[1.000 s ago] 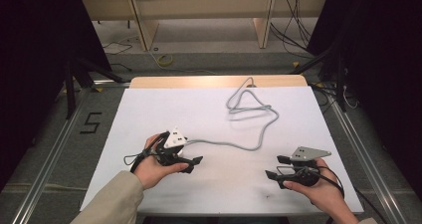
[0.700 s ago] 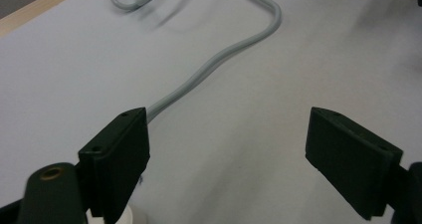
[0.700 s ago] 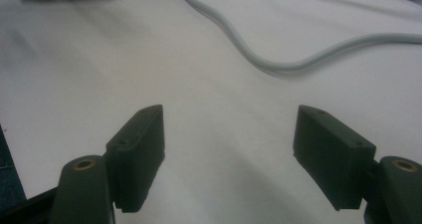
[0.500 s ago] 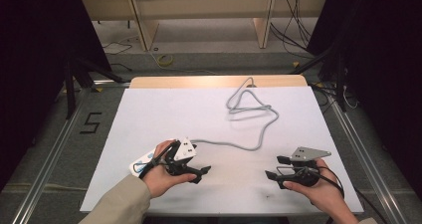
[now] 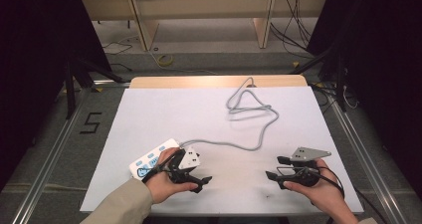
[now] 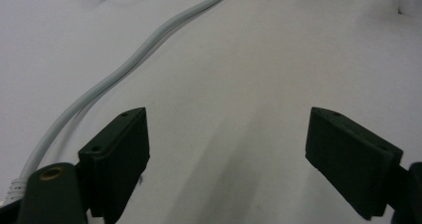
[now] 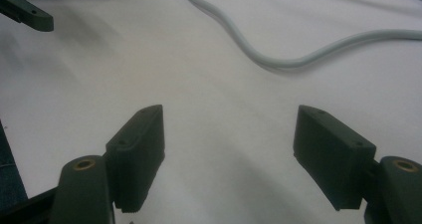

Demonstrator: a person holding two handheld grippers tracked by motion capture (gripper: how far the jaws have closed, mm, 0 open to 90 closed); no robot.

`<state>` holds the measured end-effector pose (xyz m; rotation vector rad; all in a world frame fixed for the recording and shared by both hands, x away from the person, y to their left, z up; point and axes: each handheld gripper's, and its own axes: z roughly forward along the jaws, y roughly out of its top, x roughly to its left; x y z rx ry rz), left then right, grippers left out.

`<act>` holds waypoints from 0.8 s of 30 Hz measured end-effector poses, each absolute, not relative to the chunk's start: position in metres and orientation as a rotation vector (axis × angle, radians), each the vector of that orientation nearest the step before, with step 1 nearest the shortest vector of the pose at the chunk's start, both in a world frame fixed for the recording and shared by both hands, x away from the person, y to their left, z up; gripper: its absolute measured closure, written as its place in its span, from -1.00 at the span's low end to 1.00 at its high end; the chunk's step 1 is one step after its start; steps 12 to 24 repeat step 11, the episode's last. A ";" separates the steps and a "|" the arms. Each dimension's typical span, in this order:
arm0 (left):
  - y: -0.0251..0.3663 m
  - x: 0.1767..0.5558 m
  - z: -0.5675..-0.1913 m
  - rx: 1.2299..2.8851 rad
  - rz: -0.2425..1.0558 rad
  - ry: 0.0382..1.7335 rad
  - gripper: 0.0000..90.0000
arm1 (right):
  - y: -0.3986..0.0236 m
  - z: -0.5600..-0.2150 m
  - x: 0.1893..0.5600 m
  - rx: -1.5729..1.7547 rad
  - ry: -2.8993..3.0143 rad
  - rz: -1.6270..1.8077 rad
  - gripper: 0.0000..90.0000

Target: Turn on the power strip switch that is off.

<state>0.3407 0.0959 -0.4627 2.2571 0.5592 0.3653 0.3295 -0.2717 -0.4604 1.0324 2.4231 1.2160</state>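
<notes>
Power strip (image 5: 150,159): white plastic block, oblong with rounded corners, light-blue markings on its top face too small to read; it lies at the near left of the table, just beside the left hand and partly covered by it.
Cord (image 5: 249,119): smooth, round, pale grey cable; it leaves the power strip, runs right across the table, loops toward the far edge and ends near the wooden strip. In the left gripper view (image 6: 124,64) it reads as two parallel ridges with a ribbed white strain relief at the near end.
Left gripper (image 5: 196,180): black, angular, matte; jaws set wide apart over bare table, nothing between them, cord passing to their left.
Right gripper (image 5: 276,168): black with a grey three-cornered plate on top, at the near right; jaws spread wide, nothing between them.
Table (image 5: 308,129): flat white matte sheet, with a pale wooden strip at its far edge.
Floor marking (image 5: 91,123): black "5" on the grey floor at left.
</notes>
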 end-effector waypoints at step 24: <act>0.094 0.343 -0.465 2.268 0.365 0.555 -0.62 | -0.273 -0.462 0.332 1.038 2.427 1.217 -0.36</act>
